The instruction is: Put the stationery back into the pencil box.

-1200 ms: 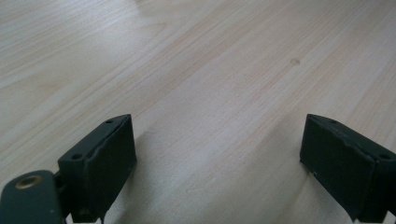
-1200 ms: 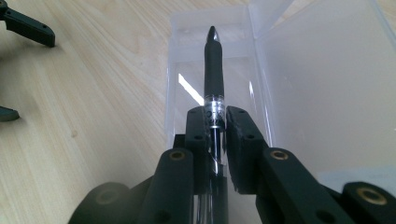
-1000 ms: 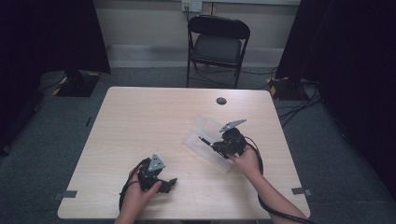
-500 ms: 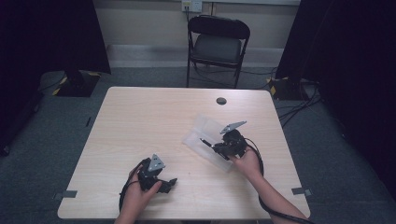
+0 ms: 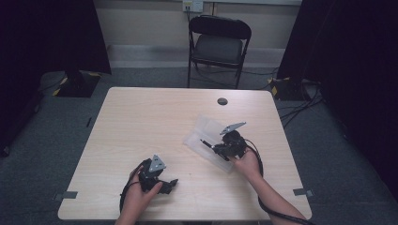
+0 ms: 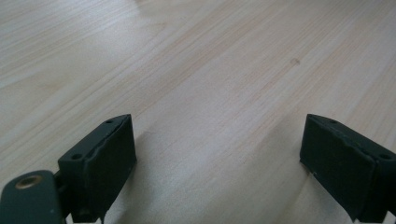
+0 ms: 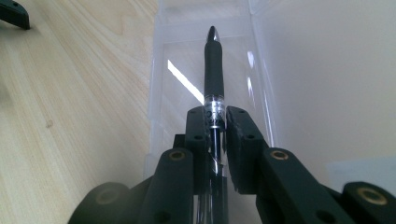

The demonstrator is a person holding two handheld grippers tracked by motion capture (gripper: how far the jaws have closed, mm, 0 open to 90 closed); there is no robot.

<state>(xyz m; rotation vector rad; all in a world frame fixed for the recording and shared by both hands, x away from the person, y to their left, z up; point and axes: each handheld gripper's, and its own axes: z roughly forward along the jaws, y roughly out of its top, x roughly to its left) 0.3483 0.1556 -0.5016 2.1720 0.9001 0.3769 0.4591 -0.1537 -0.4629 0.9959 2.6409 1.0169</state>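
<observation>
Two grippers we hold low, right gripper (image 7: 215, 122) clamped on a black pen (image 7: 213, 70) over the clear case (image 5: 210, 142) near the table's (image 5: 141, 117) right edge, left gripper (image 6: 217, 158) resting with jaws apart by the near edge, folding chair (image 5: 218, 42) beyond.

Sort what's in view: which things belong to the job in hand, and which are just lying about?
In the job:
- pen, clamped in the right tongs
- clear plastic case, lying open under the pen

Lying about:
- left tongs, open and idle on the table
- folding chair beyond the table
- small dark disc
</observation>
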